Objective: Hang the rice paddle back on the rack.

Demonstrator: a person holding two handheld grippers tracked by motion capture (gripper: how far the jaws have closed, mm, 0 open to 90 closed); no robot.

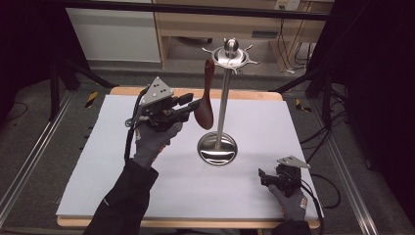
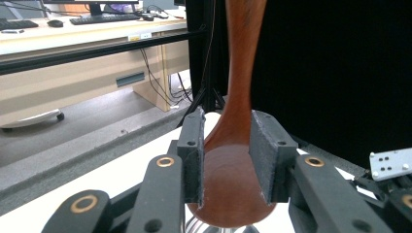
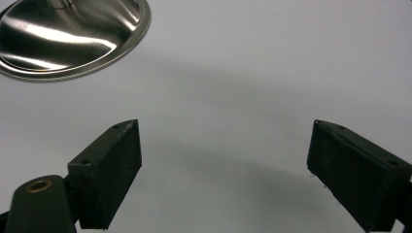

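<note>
A dark wooden spoon (image 1: pixel 204 110) hangs bowl-down from a hook of the steel utensil stand (image 1: pixel 223 98), left of its pole. My left gripper (image 1: pixel 193 105) is raised beside it and points right. In the left gripper view the spoon's bowl (image 2: pixel 233 194) sits between the two pads of this gripper (image 2: pixel 226 121), which flank it closely without visibly squeezing it. My right gripper (image 1: pixel 262 177) rests low near the table's front right. Its jaws (image 3: pixel 223 141) stand wide open over bare white surface with nothing between them.
The stand's round base (image 1: pixel 217 149) sits mid-table on the white cover (image 1: pixel 147 186); its edge shows in the right gripper view (image 3: pixel 73 39). Other hooks ring the stand's top (image 1: pixel 230 58). Beyond the table are a wooden cabinet and black frame legs.
</note>
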